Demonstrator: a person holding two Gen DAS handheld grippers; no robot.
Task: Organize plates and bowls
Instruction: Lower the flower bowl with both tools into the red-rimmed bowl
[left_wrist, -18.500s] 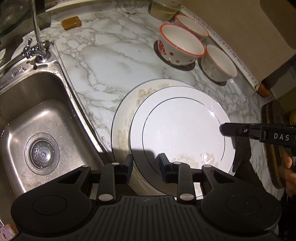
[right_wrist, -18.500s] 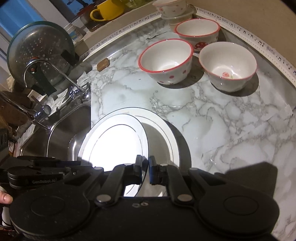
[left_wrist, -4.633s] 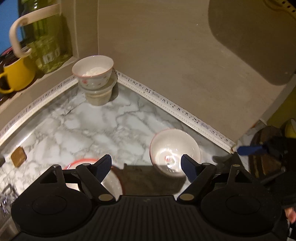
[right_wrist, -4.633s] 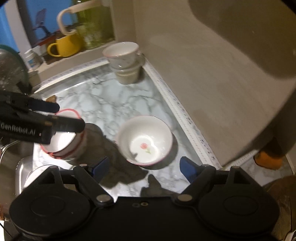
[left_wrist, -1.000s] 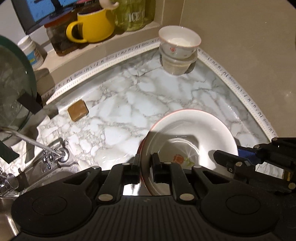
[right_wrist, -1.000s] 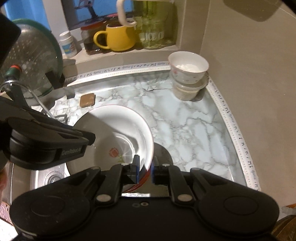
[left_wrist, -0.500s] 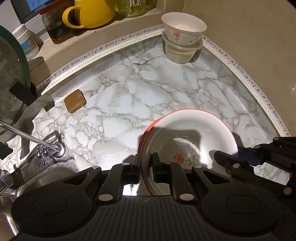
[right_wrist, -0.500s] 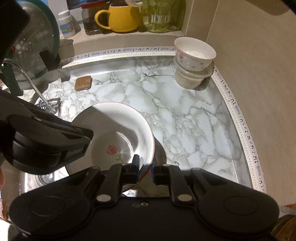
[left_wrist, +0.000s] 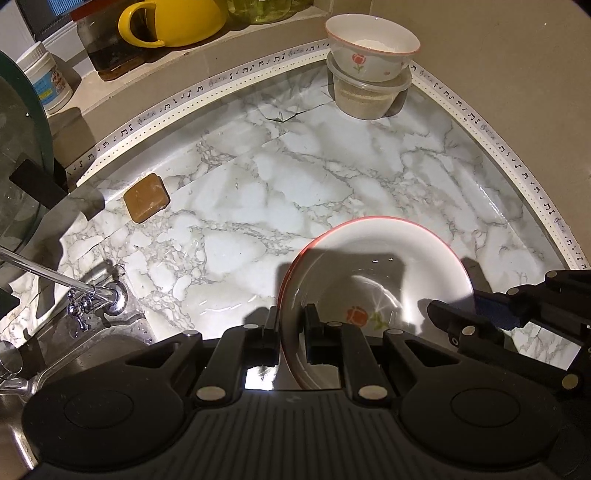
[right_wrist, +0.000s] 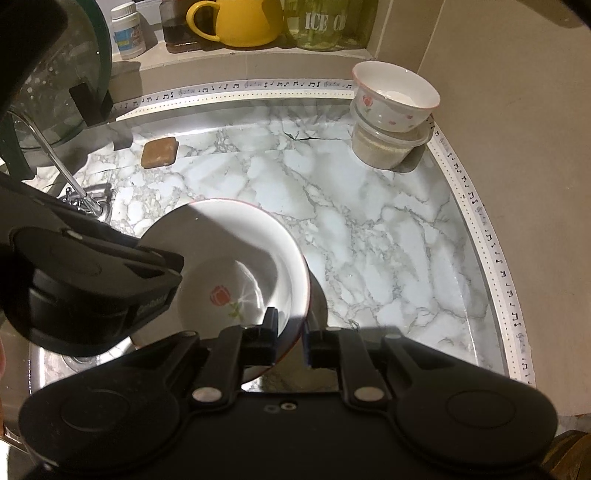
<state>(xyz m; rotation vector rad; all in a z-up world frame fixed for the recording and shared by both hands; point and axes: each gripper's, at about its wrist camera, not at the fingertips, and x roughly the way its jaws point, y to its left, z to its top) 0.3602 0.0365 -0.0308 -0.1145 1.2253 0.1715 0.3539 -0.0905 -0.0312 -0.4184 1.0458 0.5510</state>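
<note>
Pinching opposite rims of a glossy round rose bowl (left_wrist: 373, 273), left tool (left_wrist: 291, 332) and right tool (right_wrist: 290, 332) nearly closed

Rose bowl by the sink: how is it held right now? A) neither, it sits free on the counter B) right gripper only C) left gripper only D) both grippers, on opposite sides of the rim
D: the left gripper and the right gripper each pinch the rim of the rose bowl between their fingers, on opposite sides.
</note>
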